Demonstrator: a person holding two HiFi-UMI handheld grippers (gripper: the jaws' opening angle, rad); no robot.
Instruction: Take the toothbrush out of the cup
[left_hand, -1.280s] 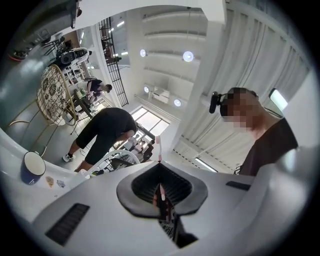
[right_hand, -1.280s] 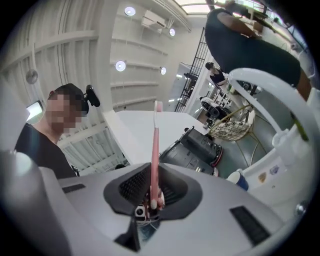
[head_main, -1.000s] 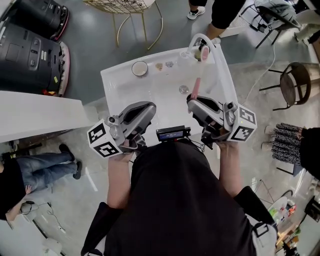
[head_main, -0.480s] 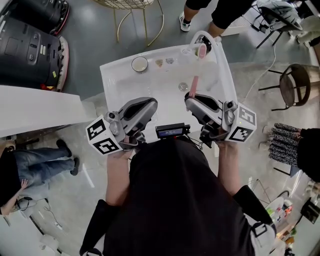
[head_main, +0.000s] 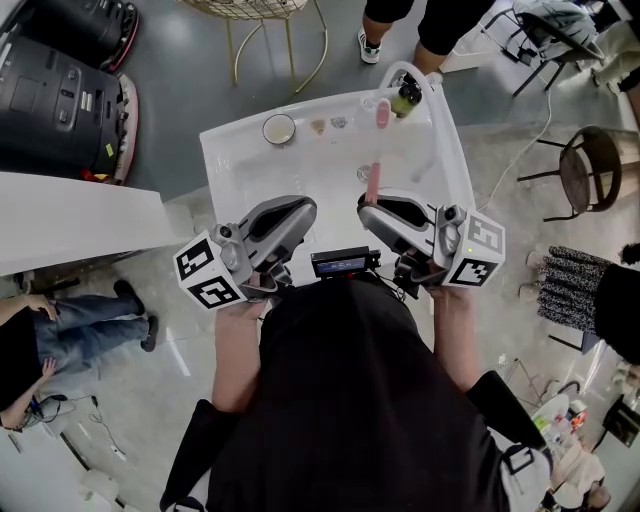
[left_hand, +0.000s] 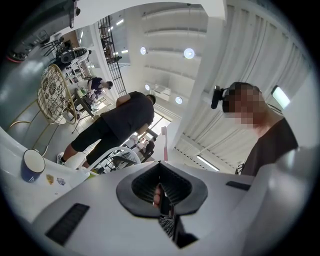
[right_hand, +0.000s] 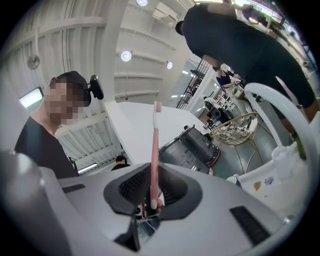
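Note:
A pink toothbrush (right_hand: 155, 150) stands upright between the pads of my right gripper (right_hand: 152, 200), which is shut on its lower end. From the head view the toothbrush (head_main: 374, 183) sticks out past the right gripper (head_main: 372, 205) over the white basin (head_main: 250, 170). The cup (head_main: 279, 129), dark outside and white inside, stands at the basin's back left, apart from both grippers; it shows as cup (left_hand: 33, 165) at the left of the left gripper view. My left gripper (head_main: 300, 207) hovers over the basin's near edge, shut with nothing in it (left_hand: 161, 192).
A white curved faucet (head_main: 405, 75) rises at the basin's back right, with a green bottle (head_main: 405, 98) beside it. A drain (head_main: 366, 173) sits mid-basin. A person (head_main: 440, 25) stands behind the basin. A dark machine (head_main: 60, 90) and a white counter (head_main: 70, 225) lie to the left.
My right gripper has shifted a little to the left with the toothbrush in it. The left gripper has kept still. The person behind the basin has stepped slightly.

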